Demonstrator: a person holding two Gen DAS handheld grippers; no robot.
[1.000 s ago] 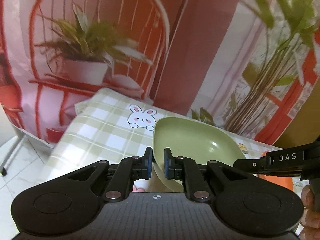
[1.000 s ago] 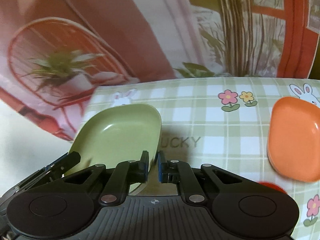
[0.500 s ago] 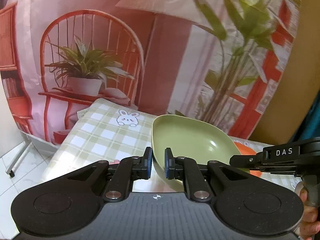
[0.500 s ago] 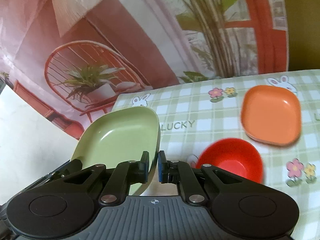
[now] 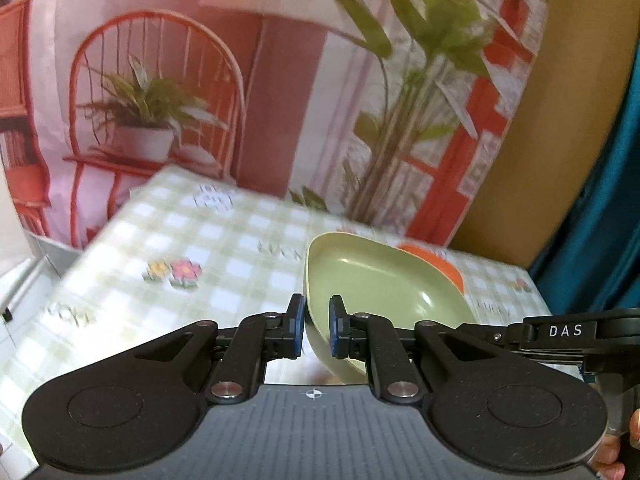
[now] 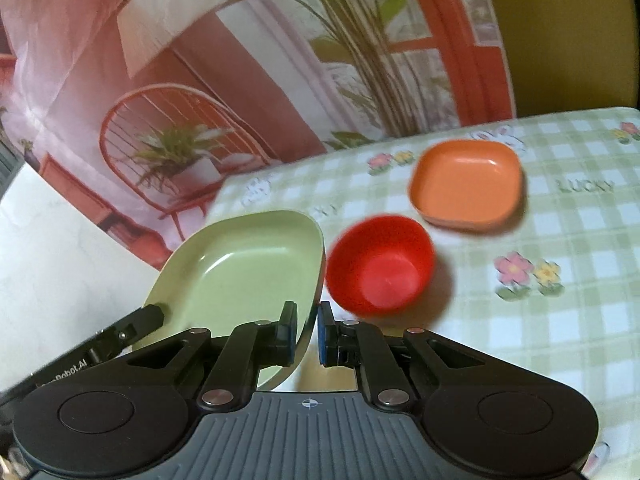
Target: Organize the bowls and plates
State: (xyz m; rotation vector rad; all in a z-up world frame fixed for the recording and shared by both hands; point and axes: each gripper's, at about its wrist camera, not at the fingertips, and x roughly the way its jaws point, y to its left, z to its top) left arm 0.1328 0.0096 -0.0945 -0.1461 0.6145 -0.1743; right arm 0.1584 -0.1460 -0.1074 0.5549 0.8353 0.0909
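A green square plate [image 5: 380, 288] is held in the air by both grippers. My left gripper [image 5: 317, 326] is shut on its left rim. My right gripper [image 6: 307, 330] is shut on its right rim [image 6: 316, 280]. The plate [image 6: 240, 272] hangs over the near left part of the checked tablecloth [image 6: 520, 320]. A red bowl [image 6: 380, 270] sits on the cloth just right of the plate. An orange square plate [image 6: 468, 184] lies farther back; its edge [image 5: 440, 260] peeks out behind the green plate in the left wrist view.
The table [image 5: 200, 248] has a green checked cloth with flower and rabbit prints. A printed backdrop [image 5: 200, 80] with a chair and plants hangs behind the table. A white floor [image 6: 48, 260] lies off the table's left edge. A teal curtain [image 5: 608, 220] hangs at the right.
Both grippers have lifted the green plate higher and carried it to the right over the table. The red bowl and orange plate have come closer to the middle of the right wrist view.
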